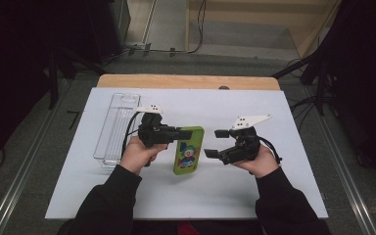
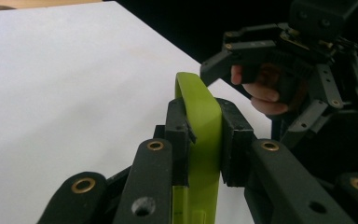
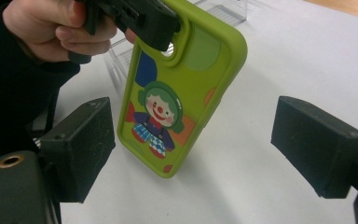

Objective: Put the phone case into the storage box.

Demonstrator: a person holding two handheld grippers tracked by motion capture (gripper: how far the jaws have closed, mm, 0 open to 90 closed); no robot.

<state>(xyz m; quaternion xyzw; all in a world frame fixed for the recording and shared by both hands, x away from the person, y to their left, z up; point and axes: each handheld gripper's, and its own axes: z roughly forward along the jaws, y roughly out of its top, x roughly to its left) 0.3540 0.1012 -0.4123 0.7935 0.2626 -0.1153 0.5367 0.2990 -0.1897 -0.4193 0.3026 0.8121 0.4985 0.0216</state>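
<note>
Green clown-print phone case [image 1: 188, 150] clamped at its camera end by left gripper [image 1: 176, 133].
Long axis runs toward the person; right gripper [image 1: 216, 143] wide open, empty.

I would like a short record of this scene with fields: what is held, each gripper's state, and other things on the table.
held thing: green phone case with a clown picture
left gripper: shut on the case's top end, pads on both faces
right gripper: open, jaws wide apart, apart from the case
case pose: tilted, lower end near or on the white board; contact unclear
other thing: clear plastic tray at the board's left
</note>
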